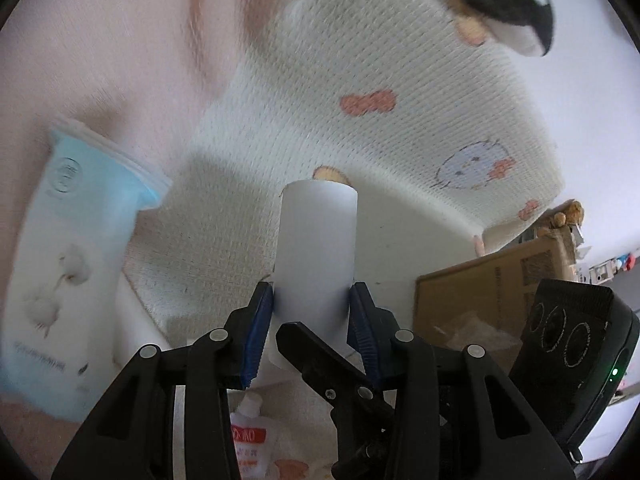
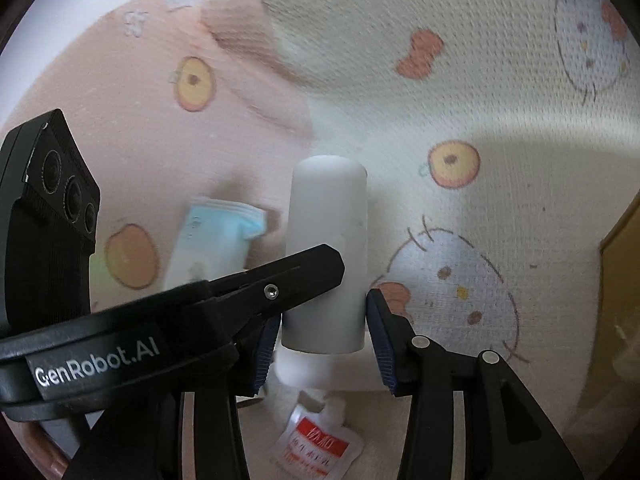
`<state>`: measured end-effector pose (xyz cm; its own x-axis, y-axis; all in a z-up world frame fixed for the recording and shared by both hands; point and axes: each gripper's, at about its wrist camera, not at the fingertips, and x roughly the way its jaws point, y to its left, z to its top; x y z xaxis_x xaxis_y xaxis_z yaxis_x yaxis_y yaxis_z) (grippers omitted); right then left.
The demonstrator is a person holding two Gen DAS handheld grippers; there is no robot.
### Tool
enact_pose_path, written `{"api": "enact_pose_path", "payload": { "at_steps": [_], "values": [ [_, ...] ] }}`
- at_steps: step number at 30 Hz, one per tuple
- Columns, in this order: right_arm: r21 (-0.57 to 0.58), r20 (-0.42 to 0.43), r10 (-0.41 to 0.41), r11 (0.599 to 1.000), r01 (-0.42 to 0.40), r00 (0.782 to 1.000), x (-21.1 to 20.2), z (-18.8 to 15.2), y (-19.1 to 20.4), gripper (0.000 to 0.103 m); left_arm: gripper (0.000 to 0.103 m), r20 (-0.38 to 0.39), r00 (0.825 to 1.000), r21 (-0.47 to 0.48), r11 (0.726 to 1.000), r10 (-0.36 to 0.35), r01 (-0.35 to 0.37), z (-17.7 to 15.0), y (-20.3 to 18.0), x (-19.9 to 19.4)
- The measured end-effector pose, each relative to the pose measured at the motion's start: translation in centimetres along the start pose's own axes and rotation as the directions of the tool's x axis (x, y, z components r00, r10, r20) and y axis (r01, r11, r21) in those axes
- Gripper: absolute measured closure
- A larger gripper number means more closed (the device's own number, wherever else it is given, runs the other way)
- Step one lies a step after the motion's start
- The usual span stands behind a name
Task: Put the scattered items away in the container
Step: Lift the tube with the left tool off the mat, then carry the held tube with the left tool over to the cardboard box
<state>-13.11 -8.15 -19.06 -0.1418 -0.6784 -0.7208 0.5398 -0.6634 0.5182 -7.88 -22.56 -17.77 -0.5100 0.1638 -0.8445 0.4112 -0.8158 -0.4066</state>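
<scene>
A white cylindrical bottle (image 1: 316,240) stands upright between the blue pads of my left gripper (image 1: 314,320), which is shut on it. In the right wrist view a white bottle (image 2: 328,240), seemingly the same one, sits between the pads of my right gripper (image 2: 324,332), also shut on it. One finger of each gripper crosses in front of the other's view. The bottle is lifted above a cream blanket (image 1: 380,140). A blue-and-white pouch (image 1: 72,260) (image 2: 216,236) lies to the left. A red-and-white sachet (image 1: 248,440) (image 2: 316,448) lies below the bottle.
An open cardboard box (image 1: 480,292) (image 2: 620,280) stands to the right, at the blanket's edge. A black-and-white orca plush (image 1: 516,0) lies at the far top right. Pink printed bedding (image 2: 140,120) spreads to the left under the blanket.
</scene>
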Motion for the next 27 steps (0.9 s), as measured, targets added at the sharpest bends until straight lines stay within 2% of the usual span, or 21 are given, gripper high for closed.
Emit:
{"api": "enact_pose_path", "payload": {
  "at_steps": [9, 15, 22, 25, 27],
  "values": [
    [-0.069, 0.019, 0.057, 0.996, -0.056, 0.998, -3.4, 0.1, 3.2, 0.062, 0.059, 0.057, 0.998, -0.009, 1.000, -0.005, 0.006, -1.0, -0.9, -5.3],
    [-0.120, 0.027, 0.087, 0.989, -0.083, 0.996, -5.2, 0.2, 5.1, 0.062, 0.059, 0.111, 0.993, 0.028, 0.999, 0.041, -0.045, -1.3, -2.3, -7.9],
    [-0.112, 0.000, 0.121, 0.986, -0.120, 0.993, -5.5, -0.1, 5.1, 0.062, 0.059, 0.078, 0.989, 0.034, 0.991, 0.124, -0.127, -1.5, -3.6, -8.4],
    [-0.112, -0.001, 0.127, 0.986, -0.126, 0.992, -5.8, -0.1, 5.1, 0.061, 0.059, 0.090, 0.985, 0.048, 0.988, 0.144, -0.148, -1.6, -4.4, -8.5],
    [-0.100, -0.007, 0.158, 0.982, -0.158, 0.987, -6.2, 0.1, 4.9, 0.059, 0.059, 0.109, 0.981, 0.061, 0.984, 0.161, -0.168, -1.7, -5.1, -8.9]
  ]
}}
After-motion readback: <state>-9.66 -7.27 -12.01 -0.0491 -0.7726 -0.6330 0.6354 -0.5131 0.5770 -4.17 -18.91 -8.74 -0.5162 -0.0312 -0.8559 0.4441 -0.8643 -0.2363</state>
